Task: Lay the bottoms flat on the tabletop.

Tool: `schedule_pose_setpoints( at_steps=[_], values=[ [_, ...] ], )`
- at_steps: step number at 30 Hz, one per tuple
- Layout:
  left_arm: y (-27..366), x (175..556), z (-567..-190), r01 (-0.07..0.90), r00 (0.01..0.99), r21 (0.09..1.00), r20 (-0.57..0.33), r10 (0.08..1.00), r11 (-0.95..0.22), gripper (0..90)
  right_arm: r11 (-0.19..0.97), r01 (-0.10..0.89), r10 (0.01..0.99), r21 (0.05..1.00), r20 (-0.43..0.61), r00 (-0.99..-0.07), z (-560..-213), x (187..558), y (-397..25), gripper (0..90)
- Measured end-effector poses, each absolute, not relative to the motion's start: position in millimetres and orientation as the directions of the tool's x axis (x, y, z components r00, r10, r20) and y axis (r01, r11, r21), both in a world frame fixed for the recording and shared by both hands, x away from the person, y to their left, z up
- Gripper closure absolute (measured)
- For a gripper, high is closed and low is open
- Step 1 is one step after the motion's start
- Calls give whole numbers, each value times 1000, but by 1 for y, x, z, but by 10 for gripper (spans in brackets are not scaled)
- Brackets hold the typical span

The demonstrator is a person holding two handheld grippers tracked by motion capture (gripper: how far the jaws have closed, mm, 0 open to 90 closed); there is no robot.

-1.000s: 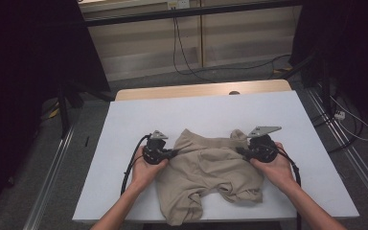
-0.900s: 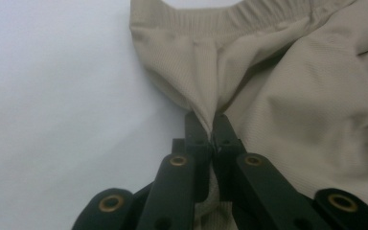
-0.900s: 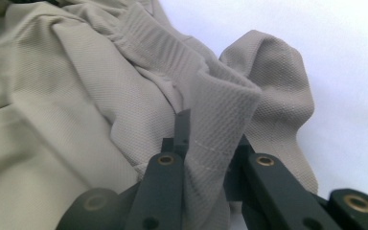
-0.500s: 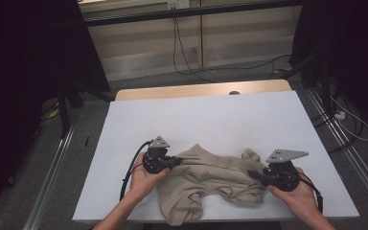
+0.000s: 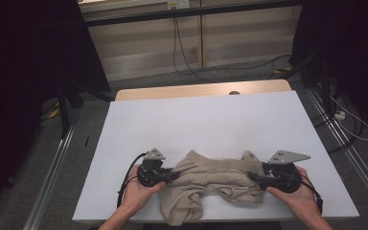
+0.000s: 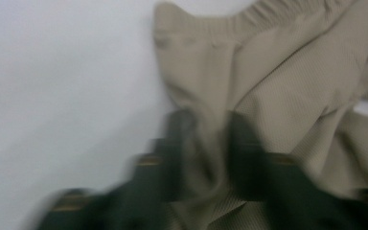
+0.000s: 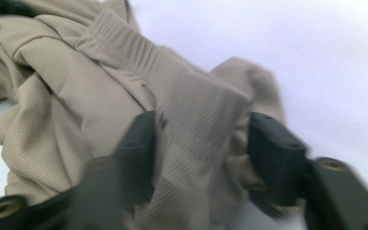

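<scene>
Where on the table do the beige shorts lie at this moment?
In the high view, the beige shorts lie bunched at the white table's near edge, between the left gripper and right gripper.

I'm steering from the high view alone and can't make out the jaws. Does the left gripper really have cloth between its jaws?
Observer: Yes. In the left gripper view, the left gripper has a fold of the beige shorts pinched between its jaws.
Operator: And the right one?
Observer: In the right gripper view, the right gripper has a thick bunch of fabric between jaws that stand fairly wide apart.
Operator: Which part of the garment is that?
Observer: The ribbed elastic waistband runs just beyond that gripper's jaws.
</scene>
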State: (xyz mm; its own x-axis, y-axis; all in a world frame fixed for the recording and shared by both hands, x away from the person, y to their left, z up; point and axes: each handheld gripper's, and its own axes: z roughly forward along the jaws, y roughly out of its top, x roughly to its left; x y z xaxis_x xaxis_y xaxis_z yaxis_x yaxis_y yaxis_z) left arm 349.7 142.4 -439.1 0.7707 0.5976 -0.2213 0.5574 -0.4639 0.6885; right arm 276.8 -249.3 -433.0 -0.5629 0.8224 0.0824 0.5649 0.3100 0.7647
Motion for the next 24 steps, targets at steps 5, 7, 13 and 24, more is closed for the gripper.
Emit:
schedule_pose_setpoints(
  at_steps=[5,7,13,24],
  values=[
    [141,366,-427,532,759,741,-202,619,-410,411,252,528,828,811,102,-552,-419,265,-260,382],
    [138,378,-425,532,757,742,-201,622,-408,411,233,515,828,825,109,-550,-414,263,-261,396],
    [117,404,-431,537,747,719,-164,644,-441,470,195,529,826,826,152,-542,-414,271,-268,542],
    [83,409,-453,547,776,668,-178,605,-505,557,180,583,819,793,208,-535,-427,275,-273,726]
  ],
)
